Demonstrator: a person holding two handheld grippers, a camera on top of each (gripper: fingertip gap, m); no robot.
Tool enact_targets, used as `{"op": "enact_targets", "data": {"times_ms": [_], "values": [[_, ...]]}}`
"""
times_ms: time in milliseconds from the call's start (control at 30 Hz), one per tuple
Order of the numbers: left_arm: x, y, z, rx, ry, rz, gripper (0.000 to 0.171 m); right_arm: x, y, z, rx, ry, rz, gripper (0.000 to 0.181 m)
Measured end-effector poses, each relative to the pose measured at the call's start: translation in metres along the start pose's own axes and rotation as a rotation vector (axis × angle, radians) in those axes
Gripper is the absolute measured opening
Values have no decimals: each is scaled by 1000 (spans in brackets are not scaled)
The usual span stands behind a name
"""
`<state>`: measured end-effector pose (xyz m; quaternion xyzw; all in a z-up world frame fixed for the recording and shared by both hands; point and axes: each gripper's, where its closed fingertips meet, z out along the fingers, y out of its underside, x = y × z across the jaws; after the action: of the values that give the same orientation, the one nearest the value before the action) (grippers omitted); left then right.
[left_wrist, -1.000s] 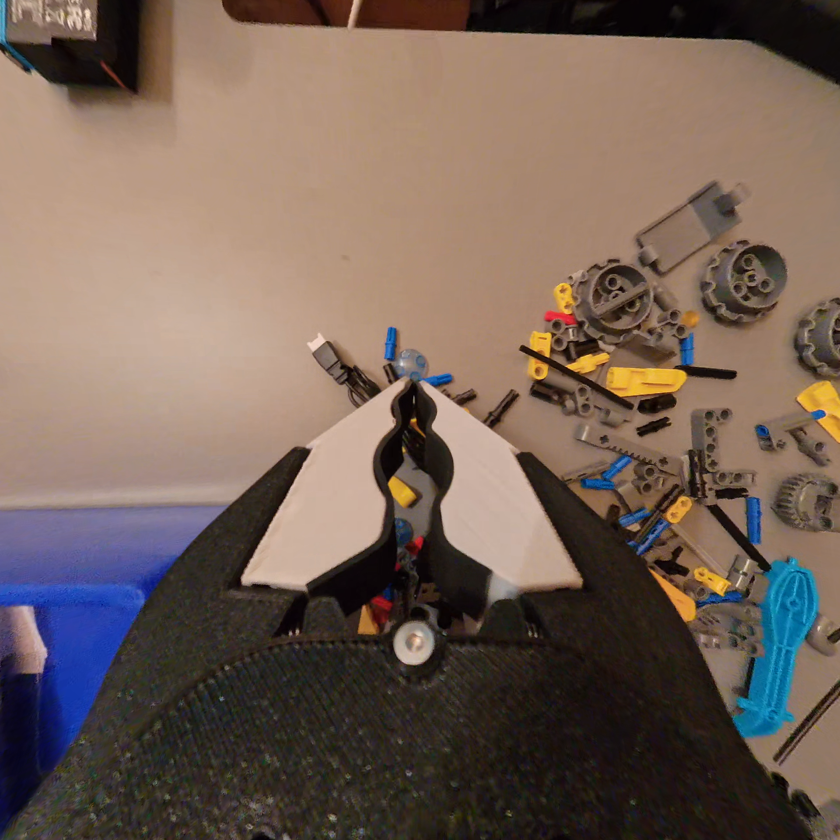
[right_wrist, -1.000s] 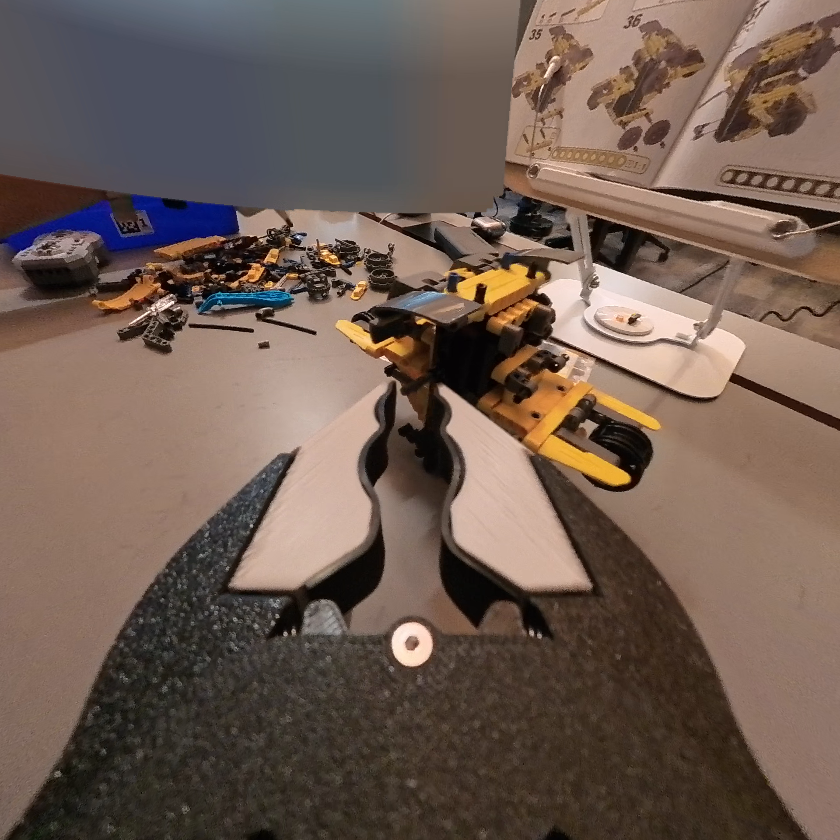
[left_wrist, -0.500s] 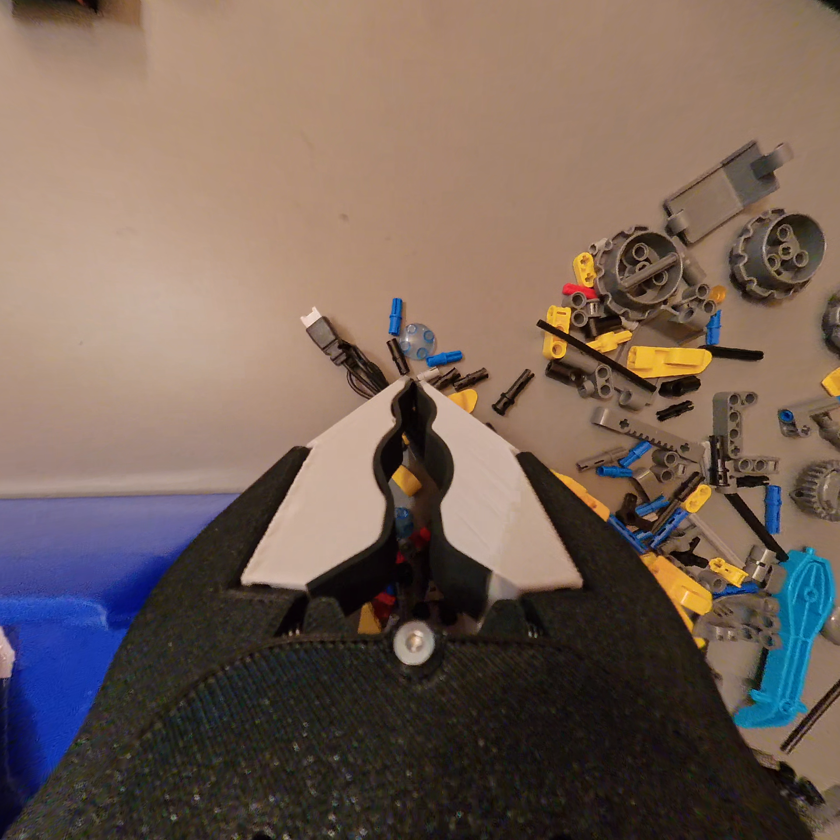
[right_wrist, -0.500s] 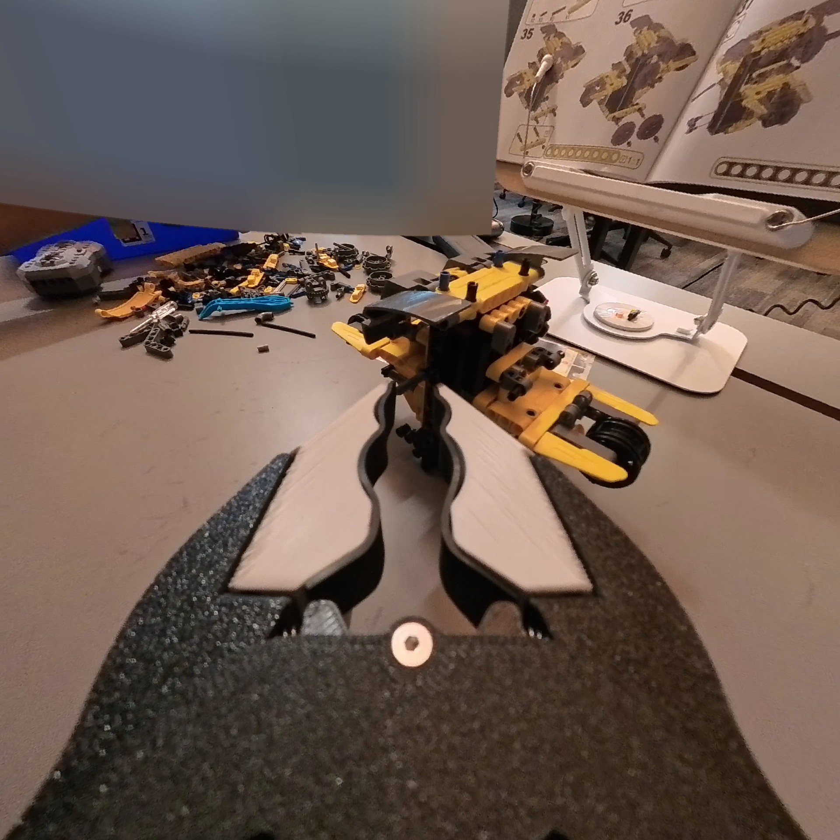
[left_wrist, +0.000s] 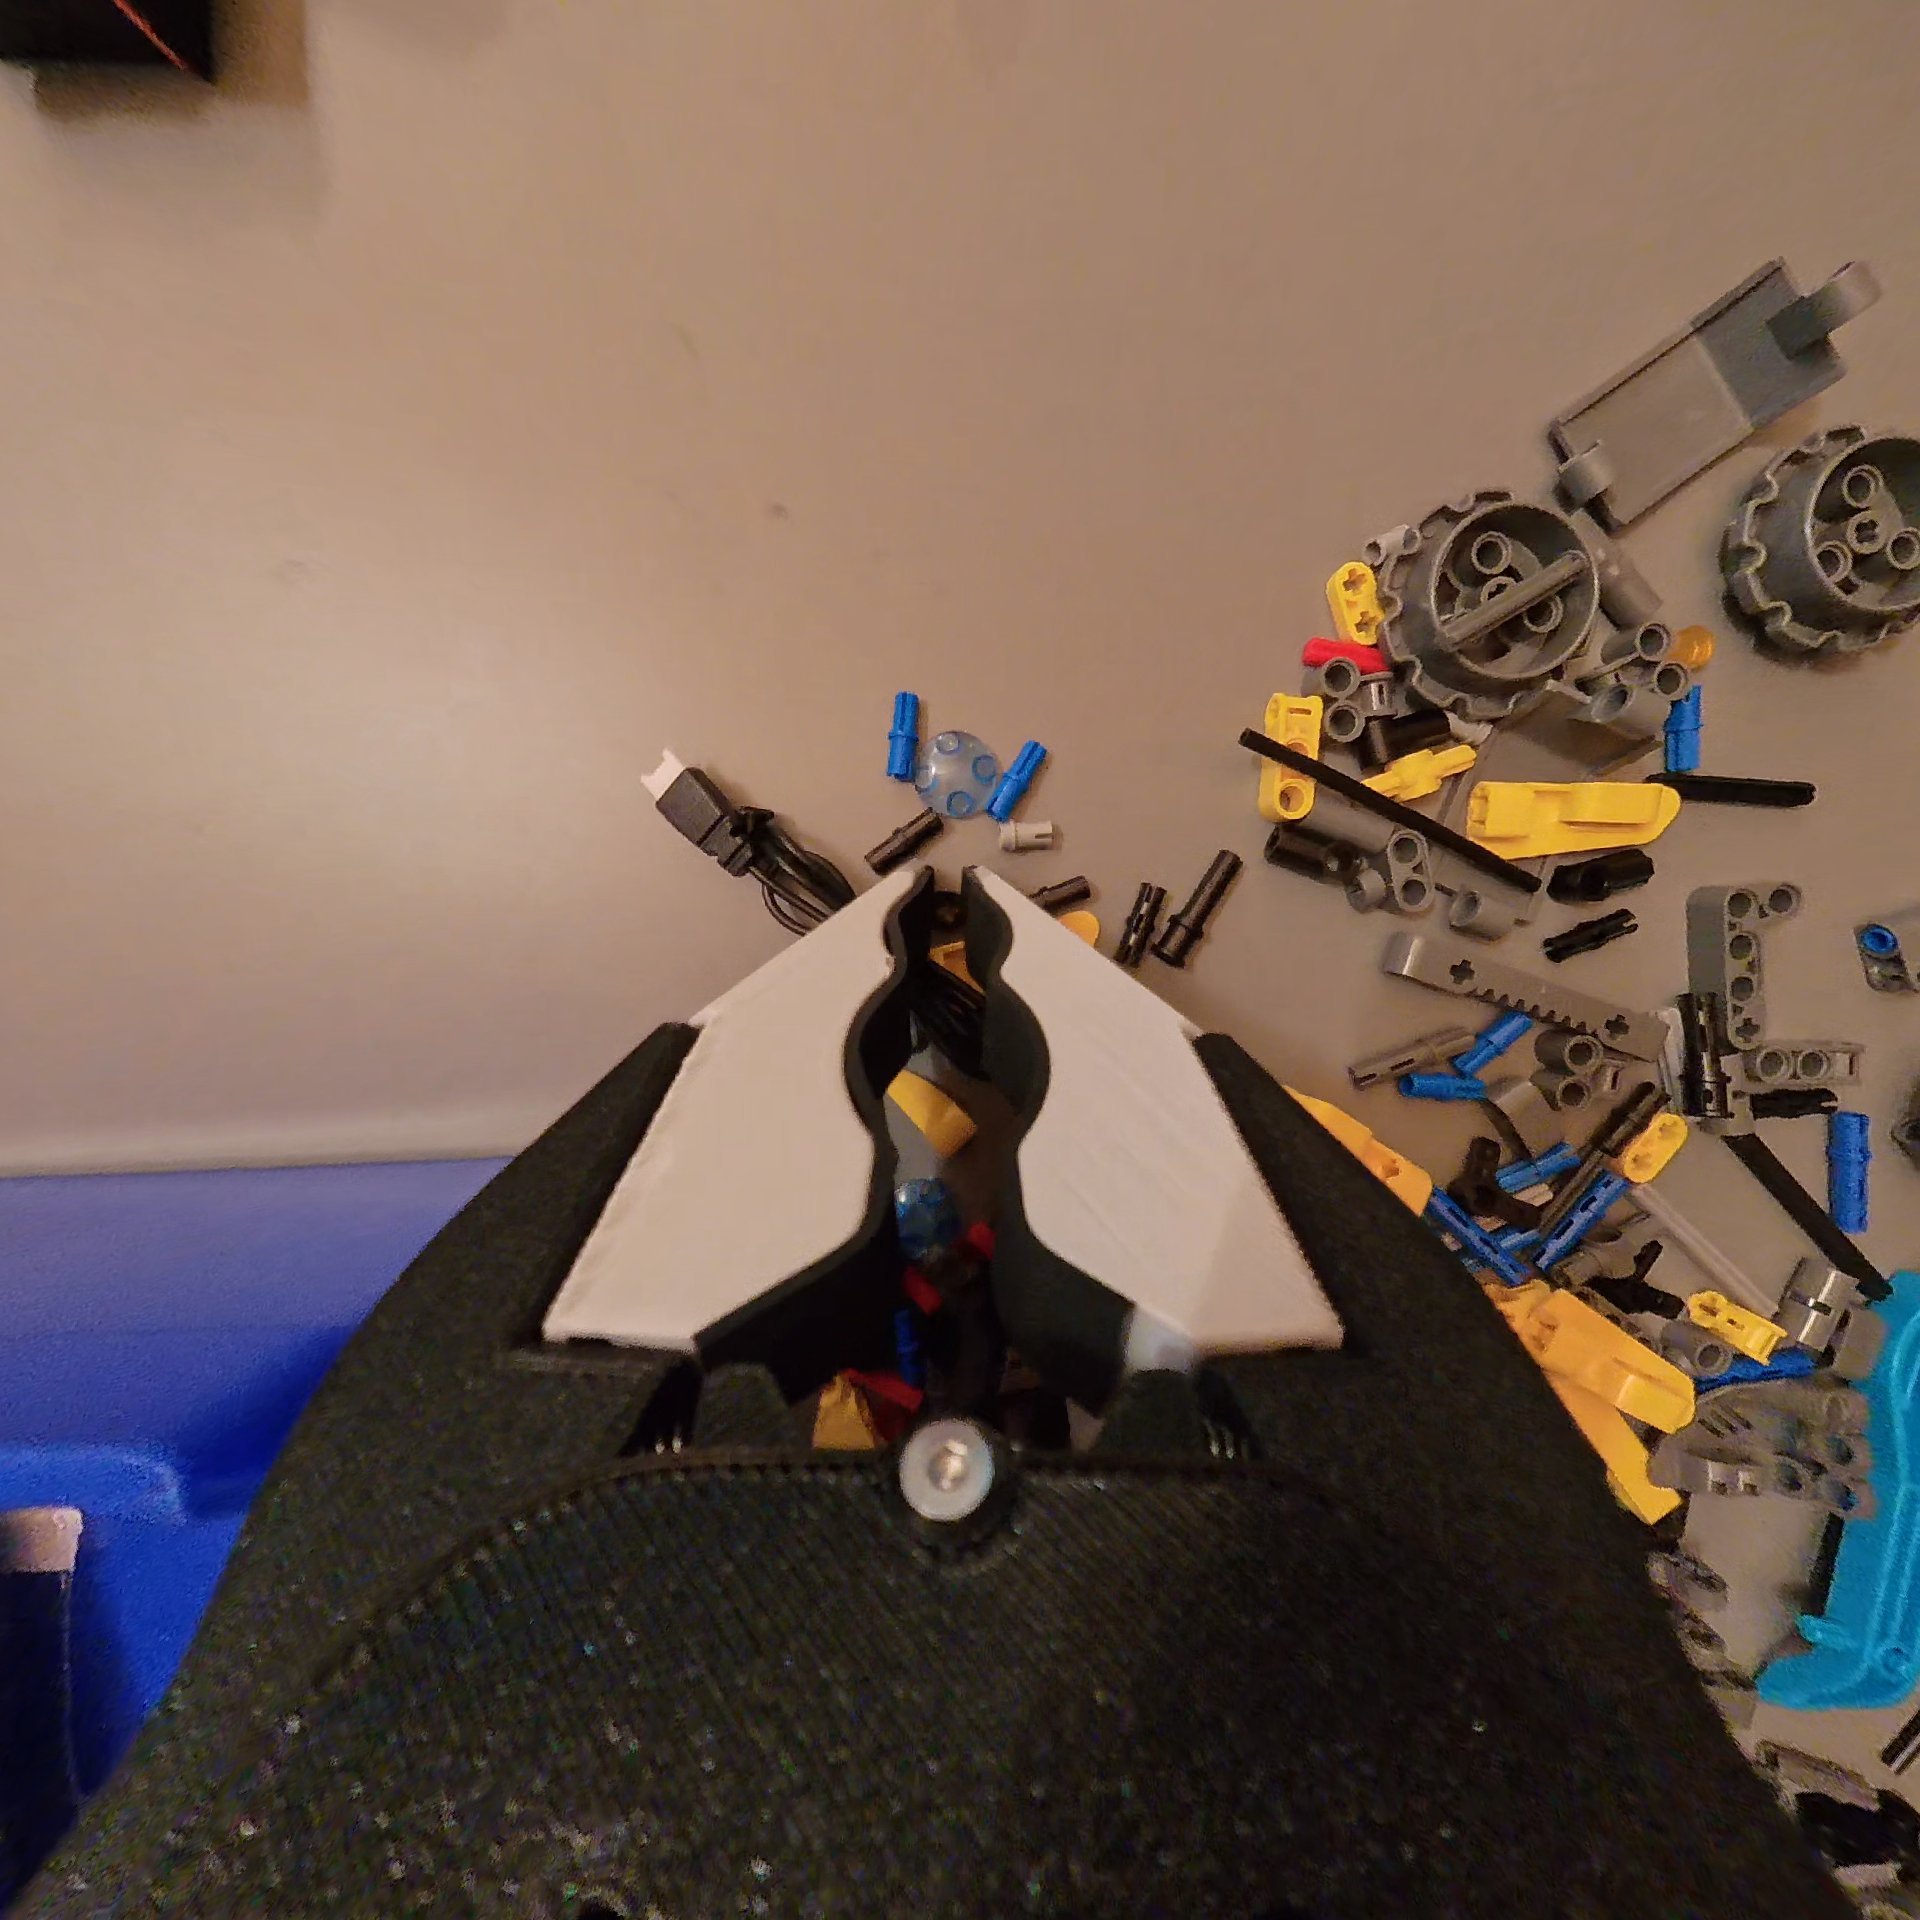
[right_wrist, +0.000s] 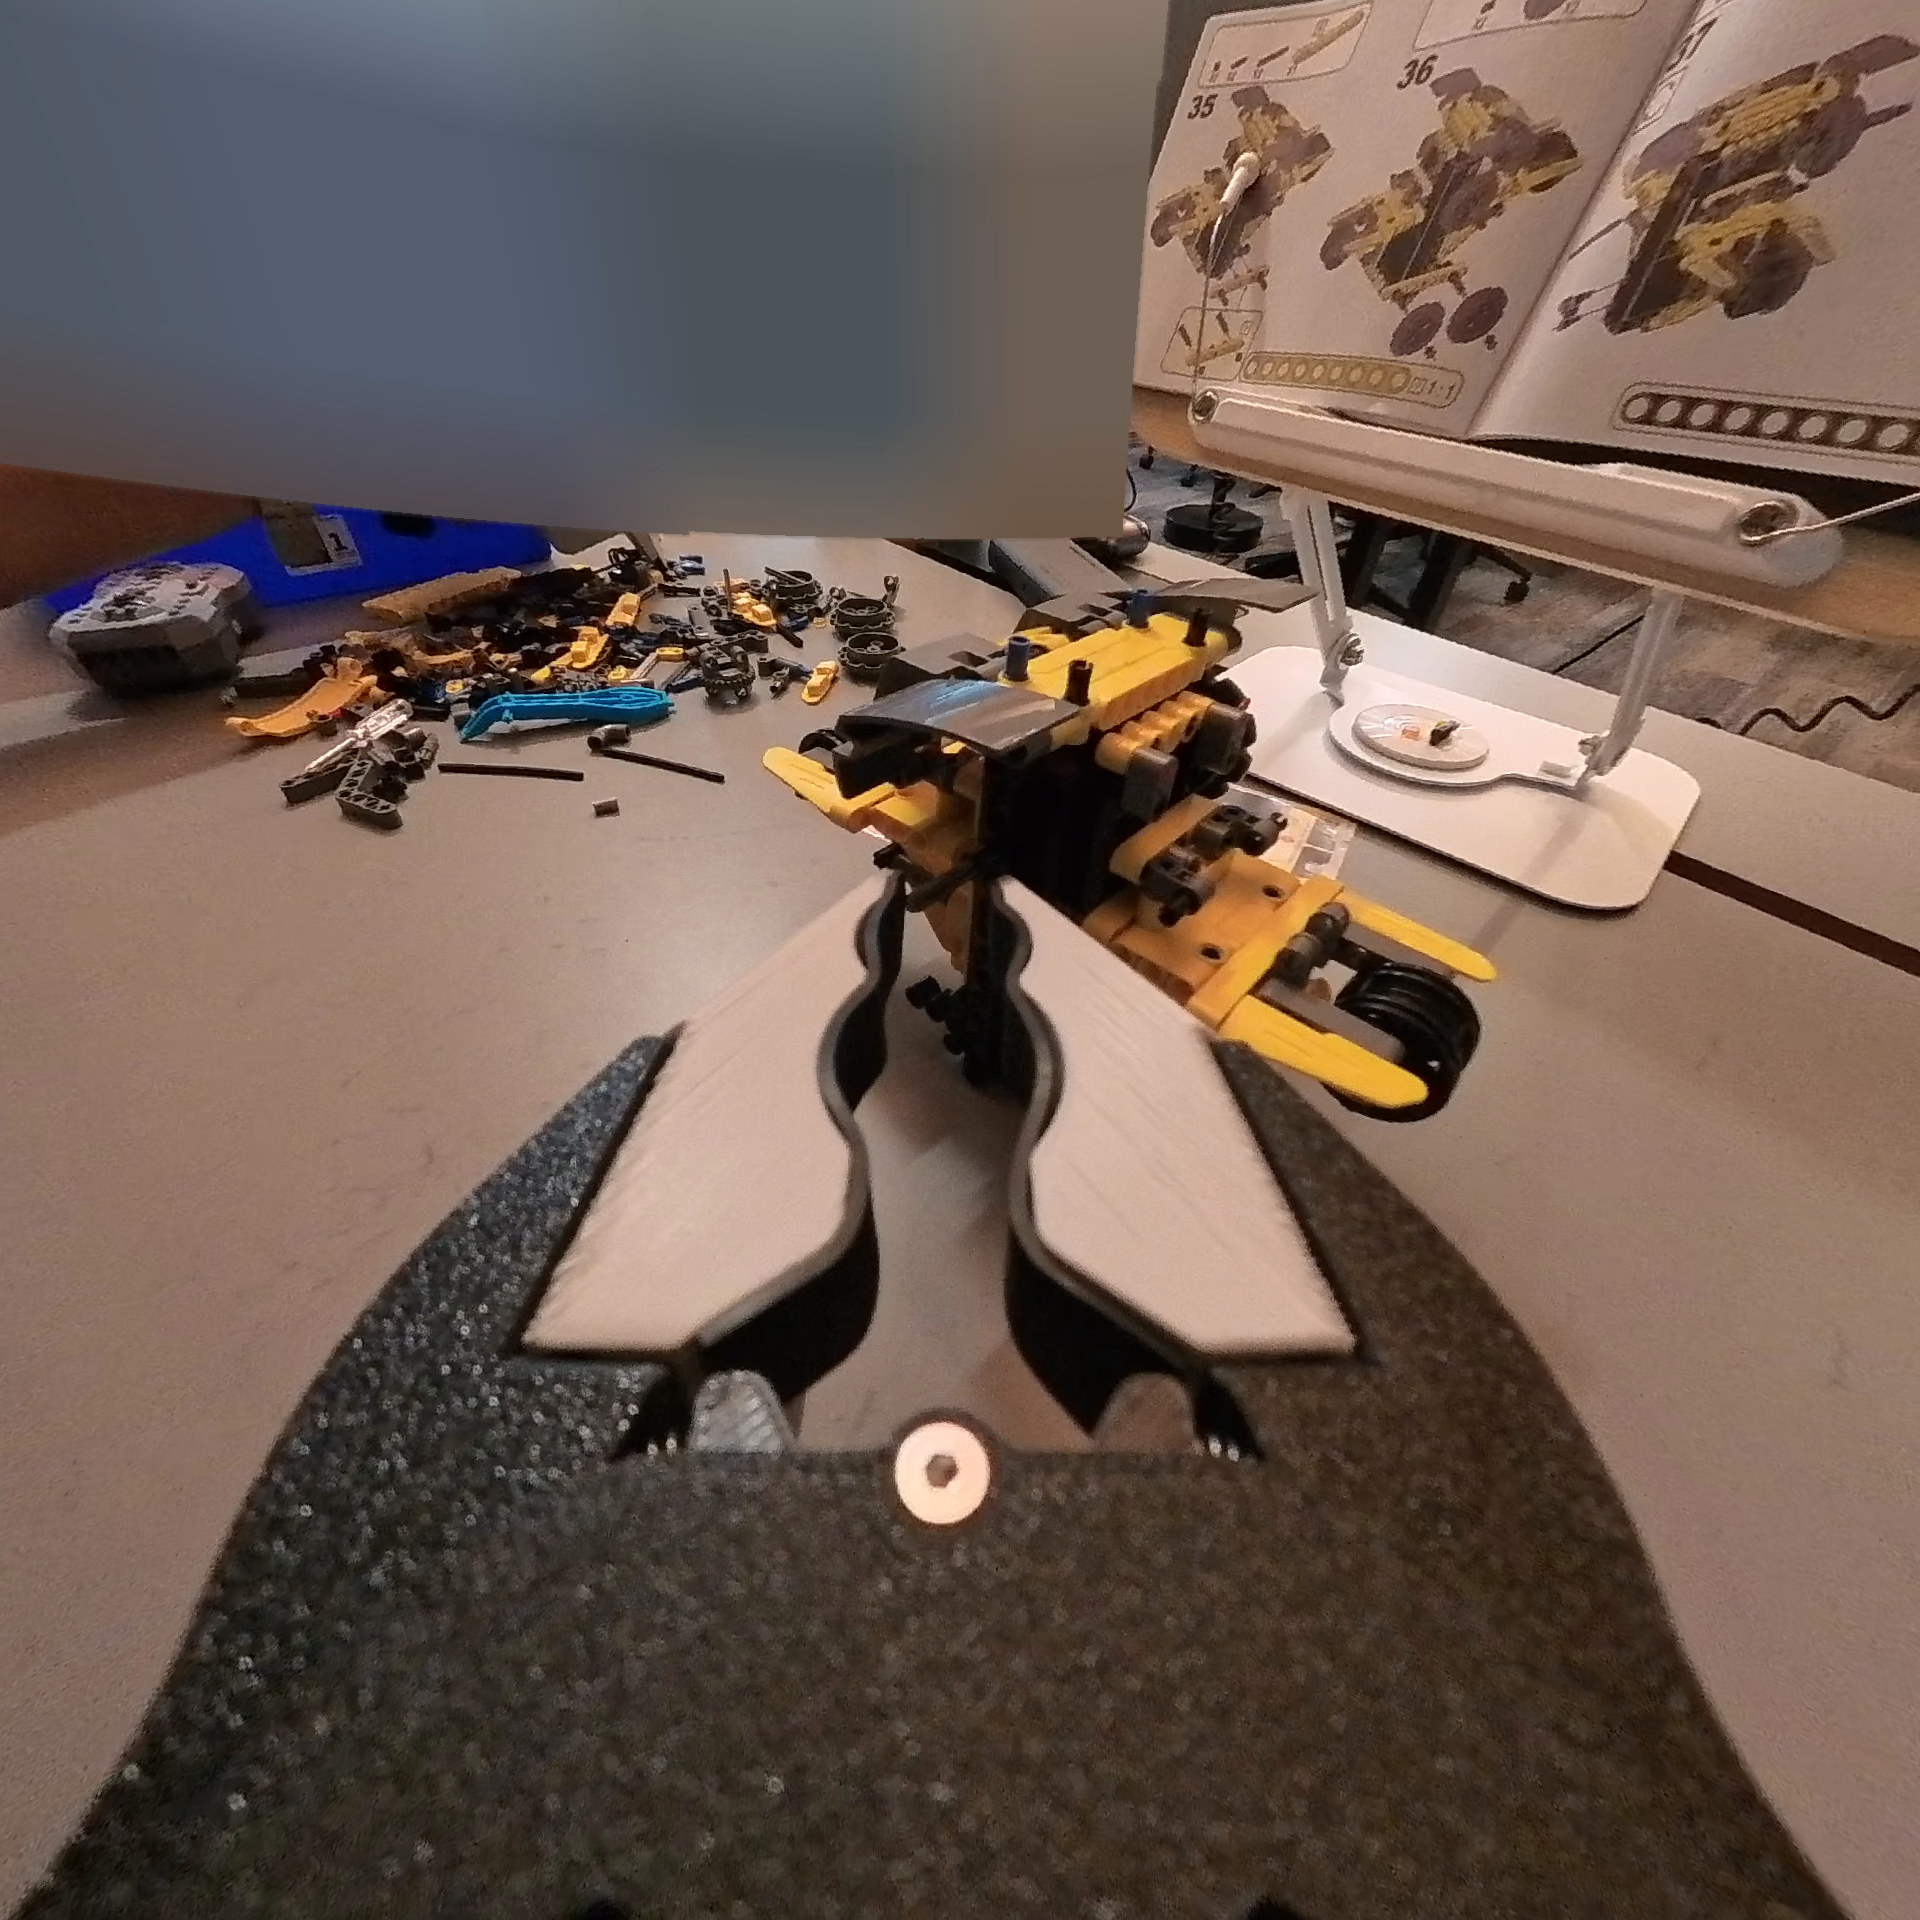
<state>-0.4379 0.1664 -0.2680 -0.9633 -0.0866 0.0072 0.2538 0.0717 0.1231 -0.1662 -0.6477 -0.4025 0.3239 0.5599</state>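
On the grey table (left_wrist: 520, 520): two grippers, one half-built yellow-and-black model (right_wrist: 1122, 821), one heap of loose parts (left_wrist: 1558, 935).

Left gripper (left_wrist: 948, 878) points down over the heap's edge, tips barely parted, holding nothing, two grey wheel hubs (left_wrist: 1496, 592) off to its right. Right gripper (right_wrist: 940, 883) sits low and level, jaws clamped on the model's black frame.

Loose parts (right_wrist: 540, 675) spread on table (right_wrist: 312, 987), far left of model (right_wrist: 1091, 810). Book stand (right_wrist: 1455, 790) right of model, booklet (right_wrist: 1507, 208) up on it. Bin (left_wrist: 156, 1299) left of parts.
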Motion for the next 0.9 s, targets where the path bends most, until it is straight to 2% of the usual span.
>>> {"op": "enact_targets", "data": {"times_ms": [267,367,467,900], "values": [[6,-6,-11,49,35,-12,0,-1,1,1,-5,-2,-1,15],[4,-2,-12,31,23,-7,1,-1,0,1,-1,-5,0,15],[1,2,-8,4,16,-15,11,-2,-1,0,0,-5,-7,14],[-3,4,-5,-46,-19,6,6,-3,-3,-1,7,-5,-10,15]]}}
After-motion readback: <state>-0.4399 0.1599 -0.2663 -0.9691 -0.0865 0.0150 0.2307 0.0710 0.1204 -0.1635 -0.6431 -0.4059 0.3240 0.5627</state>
